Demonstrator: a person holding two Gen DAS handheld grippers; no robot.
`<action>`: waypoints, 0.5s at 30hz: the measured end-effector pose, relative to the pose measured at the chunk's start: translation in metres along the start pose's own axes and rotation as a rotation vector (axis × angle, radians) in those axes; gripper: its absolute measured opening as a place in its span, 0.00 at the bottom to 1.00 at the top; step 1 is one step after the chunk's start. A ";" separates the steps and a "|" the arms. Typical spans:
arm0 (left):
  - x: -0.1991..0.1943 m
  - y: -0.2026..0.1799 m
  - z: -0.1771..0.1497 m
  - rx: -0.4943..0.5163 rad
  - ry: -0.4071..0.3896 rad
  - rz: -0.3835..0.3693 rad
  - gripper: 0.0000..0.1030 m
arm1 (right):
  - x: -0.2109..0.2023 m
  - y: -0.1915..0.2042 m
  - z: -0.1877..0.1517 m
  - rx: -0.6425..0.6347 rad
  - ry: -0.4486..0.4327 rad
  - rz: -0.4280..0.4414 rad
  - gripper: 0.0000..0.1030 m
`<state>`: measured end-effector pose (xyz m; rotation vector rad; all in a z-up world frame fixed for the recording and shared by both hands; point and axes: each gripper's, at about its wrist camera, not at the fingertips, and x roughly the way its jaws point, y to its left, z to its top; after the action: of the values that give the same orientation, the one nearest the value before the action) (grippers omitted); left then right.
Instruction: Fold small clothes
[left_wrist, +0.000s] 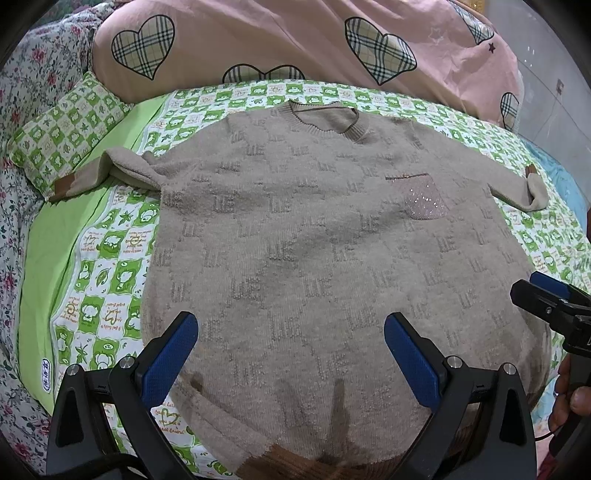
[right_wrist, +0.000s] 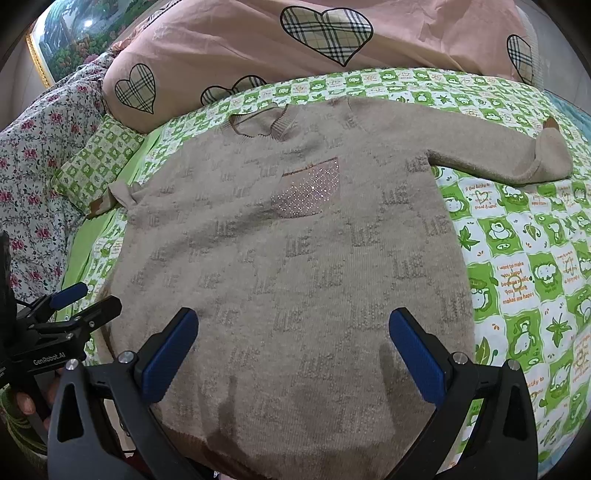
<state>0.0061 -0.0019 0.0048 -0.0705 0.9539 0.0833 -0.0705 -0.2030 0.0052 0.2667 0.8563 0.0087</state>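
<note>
Green checked bedsheet (left_wrist: 122, 236) under everything, spreading beyond both jaw pairs. Pink heart quilt (left_wrist: 280, 40) far ahead of jaws.

Beige sweater (left_wrist: 314, 236) flat, front up, straight ahead of and beneath both jaw pairs; hem nearest fingertips, collar (left_wrist: 325, 122) farthest. Sleeves out sideways: one sleeve (left_wrist: 110, 173) bunched, ahead-left; other sleeve (right_wrist: 498, 151) ahead-right. Sparkly pocket (right_wrist: 306, 190) ahead, mid-chest.

Left gripper (left_wrist: 291, 354): jaws spread, holding nothing, over hem. Right gripper (right_wrist: 293, 350): jaws spread, holding nothing, over hem.

Progress judged: sweater laid out only; no fold made. Sleeves, body folds all remain.
</note>
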 end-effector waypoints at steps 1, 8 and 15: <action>0.000 0.000 0.000 0.000 0.003 0.000 0.98 | 0.000 0.000 0.000 0.000 -0.001 0.000 1.00; -0.001 0.000 0.001 -0.001 0.001 -0.003 0.98 | 0.000 0.003 0.000 -0.012 -0.023 0.002 1.00; 0.003 -0.001 0.002 0.004 0.020 -0.005 0.98 | 0.002 0.000 0.001 0.003 -0.022 0.005 1.00</action>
<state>0.0097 -0.0021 0.0031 -0.0697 0.9739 0.0765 -0.0686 -0.2027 0.0043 0.2712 0.8335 0.0089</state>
